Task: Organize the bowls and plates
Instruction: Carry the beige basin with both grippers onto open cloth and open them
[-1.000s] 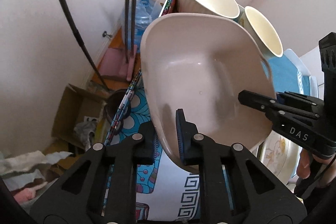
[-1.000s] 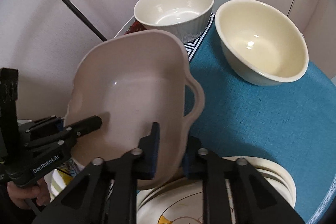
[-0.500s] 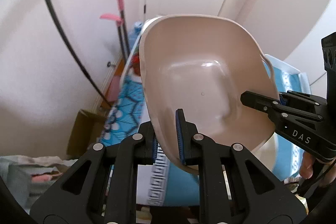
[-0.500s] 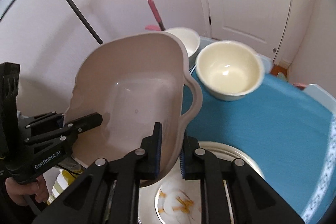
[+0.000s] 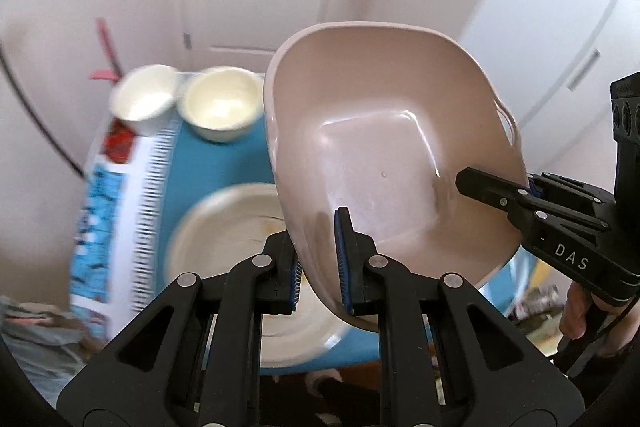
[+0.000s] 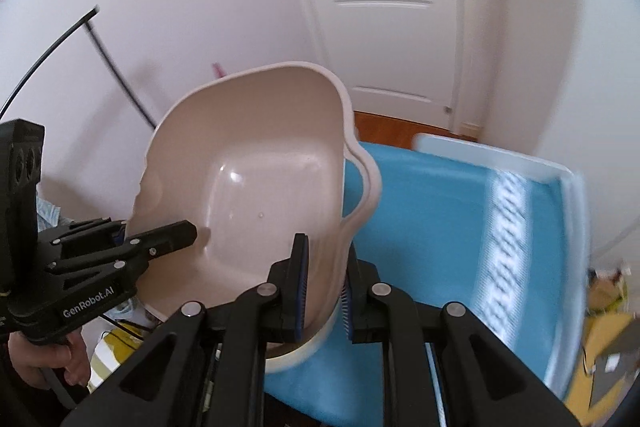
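Note:
A large beige plastic basin with side handles hangs tilted in the air above the table, held at both sides. My left gripper is shut on its near rim. My right gripper is shut on the opposite rim, and the basin fills that view's middle. The right gripper also shows at the right of the left wrist view. Below the basin lies a stack of cream plates. A white bowl and a cream bowl stand side by side at the table's far end.
The table carries a blue cloth with a patterned white border. A white door and walls stand behind. A black pole leans by the wall. Clutter lies on the floor at the right.
Both grippers have lifted the basin higher and swung it back over the plates. The two bowls now look far away, and the door has come into view.

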Demonstrator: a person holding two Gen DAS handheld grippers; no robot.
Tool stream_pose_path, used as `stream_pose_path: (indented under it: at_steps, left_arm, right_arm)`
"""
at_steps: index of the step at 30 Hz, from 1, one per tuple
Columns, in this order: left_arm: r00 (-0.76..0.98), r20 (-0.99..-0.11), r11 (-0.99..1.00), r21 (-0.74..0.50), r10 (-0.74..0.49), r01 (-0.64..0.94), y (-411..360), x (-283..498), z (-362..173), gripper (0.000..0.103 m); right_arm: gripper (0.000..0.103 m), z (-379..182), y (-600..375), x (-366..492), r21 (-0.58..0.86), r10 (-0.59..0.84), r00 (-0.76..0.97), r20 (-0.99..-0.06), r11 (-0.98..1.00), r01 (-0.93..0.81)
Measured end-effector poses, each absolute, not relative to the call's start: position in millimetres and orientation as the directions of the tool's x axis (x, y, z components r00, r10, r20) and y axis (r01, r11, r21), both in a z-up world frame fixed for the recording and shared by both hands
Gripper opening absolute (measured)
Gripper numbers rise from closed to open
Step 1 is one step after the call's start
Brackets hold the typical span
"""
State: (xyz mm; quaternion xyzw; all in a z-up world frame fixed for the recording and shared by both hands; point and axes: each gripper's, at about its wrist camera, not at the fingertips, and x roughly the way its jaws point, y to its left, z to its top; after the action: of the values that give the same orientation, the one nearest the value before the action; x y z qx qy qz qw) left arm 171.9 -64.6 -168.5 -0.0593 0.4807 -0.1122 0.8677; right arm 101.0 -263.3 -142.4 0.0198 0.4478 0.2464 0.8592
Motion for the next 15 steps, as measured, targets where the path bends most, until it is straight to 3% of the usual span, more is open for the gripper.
stream_pose_path:
  at_steps: [7, 15]
  left_arm:
    - [0.408, -0.845, 0.934, -0.271, -0.346, 0.232, -145.3, 176.5, -208.3, 0.013]
    - [0.298, -0.885, 0.921, -0.281, -0.358, 0.272, -203.9, 190.6, -264.8, 0.013]
  right_arm:
    - [0.013, -163.5, -344.4, 83.0, 0.241, 0.345, 0.481, -0.806, 0.934, -0.265]
    - [0.013, -227.8, -398.5, 89.1, 0.233, 0.279, 0.410, -0.869, 0.959, -0.159]
